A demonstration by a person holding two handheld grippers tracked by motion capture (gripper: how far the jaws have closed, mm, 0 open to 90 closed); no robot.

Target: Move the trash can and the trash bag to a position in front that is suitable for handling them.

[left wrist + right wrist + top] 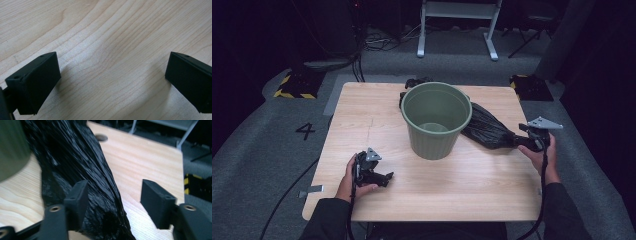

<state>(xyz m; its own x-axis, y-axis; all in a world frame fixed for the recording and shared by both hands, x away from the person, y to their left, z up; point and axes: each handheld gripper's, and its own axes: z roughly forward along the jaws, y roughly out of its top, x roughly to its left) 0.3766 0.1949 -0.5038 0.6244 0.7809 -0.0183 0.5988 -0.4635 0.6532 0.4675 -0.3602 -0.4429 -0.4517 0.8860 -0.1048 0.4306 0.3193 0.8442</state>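
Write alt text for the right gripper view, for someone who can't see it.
A crumpled black plastic bag lies on a light wooden table, its end between the right hand-held gripper's parted jaws. A green bin stands at the left.

Light wooden table (362, 120) bearing a green bucket (434, 122) and black bag (487, 127)

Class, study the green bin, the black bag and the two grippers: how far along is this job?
Done: little; the green bin stands unlined. In hand: the right hand-held gripper has the black bag between its jaws, with a gap at one pad. The left hand-held gripper rests open over the table. Left, probably: lining the bin.
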